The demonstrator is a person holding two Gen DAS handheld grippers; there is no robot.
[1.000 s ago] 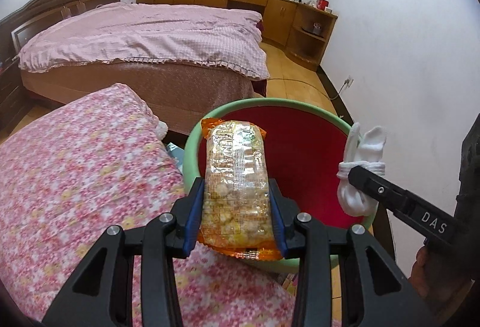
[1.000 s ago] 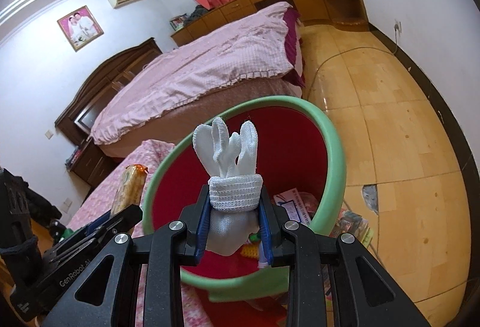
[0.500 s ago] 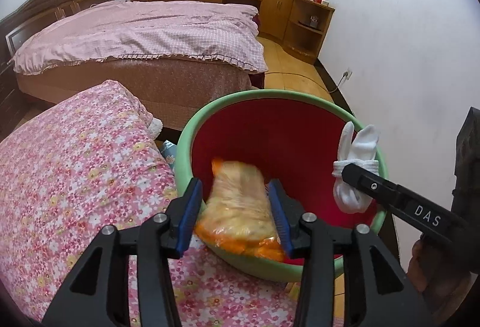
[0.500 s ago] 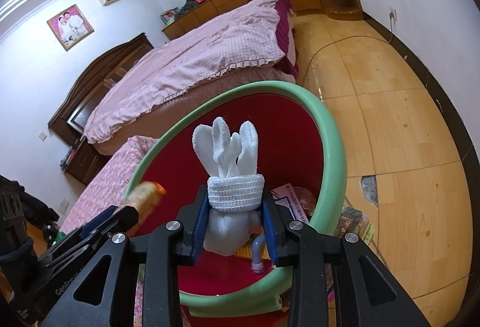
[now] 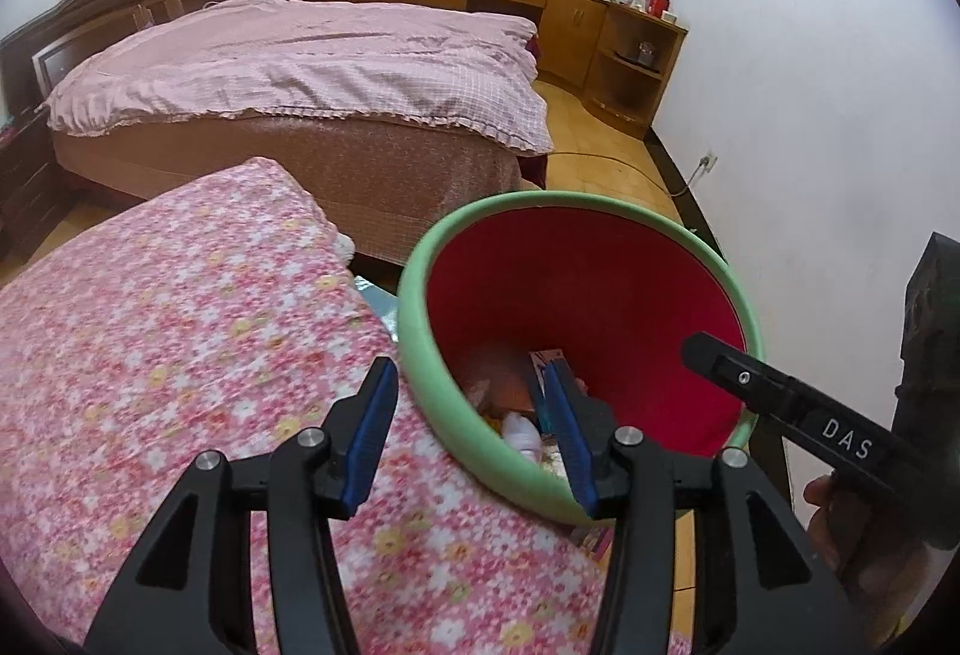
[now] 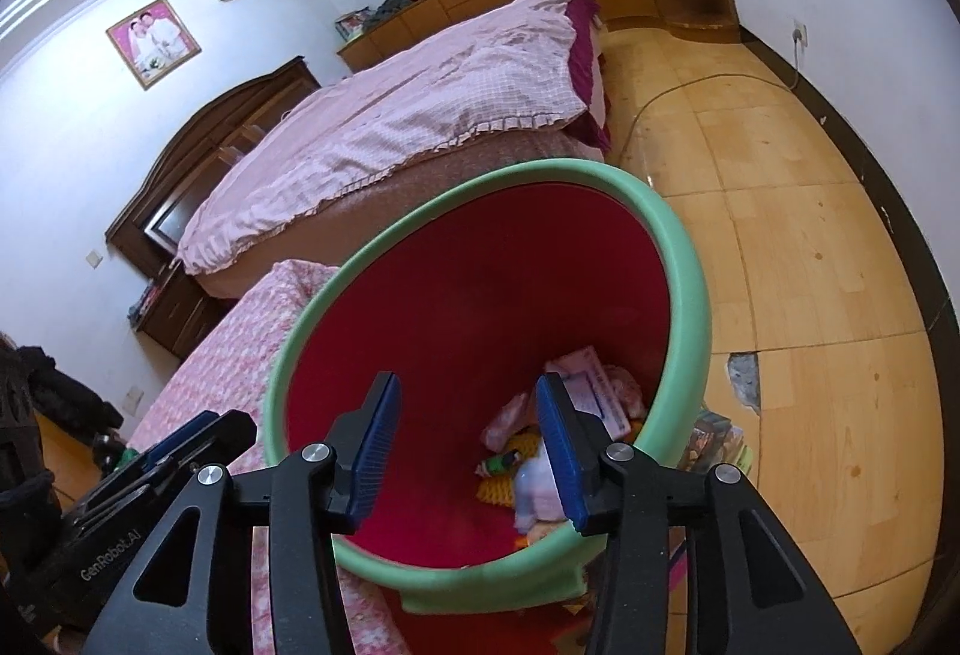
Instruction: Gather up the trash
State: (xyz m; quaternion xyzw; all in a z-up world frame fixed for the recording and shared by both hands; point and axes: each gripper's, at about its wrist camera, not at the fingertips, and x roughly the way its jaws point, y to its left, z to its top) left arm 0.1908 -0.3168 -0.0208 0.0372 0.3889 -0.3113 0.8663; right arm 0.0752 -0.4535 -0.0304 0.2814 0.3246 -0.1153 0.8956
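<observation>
Both grippers, left (image 5: 468, 433) & right (image 6: 468, 451), jaws just been opening, nothing btwn, hovering over bin (image 6: 684, 259). Trash (image 6: 528, 487) lying inside: light, soft wrappers; probably best pinching mid-body.

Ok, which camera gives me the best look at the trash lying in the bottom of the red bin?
The right wrist view. It looks down into the bin, so the trash pile shows: a white bundle, pink packets, something yellow. In the left wrist view the near rim and that gripper's finger hide most of the pile; what shows is blurred.
</observation>
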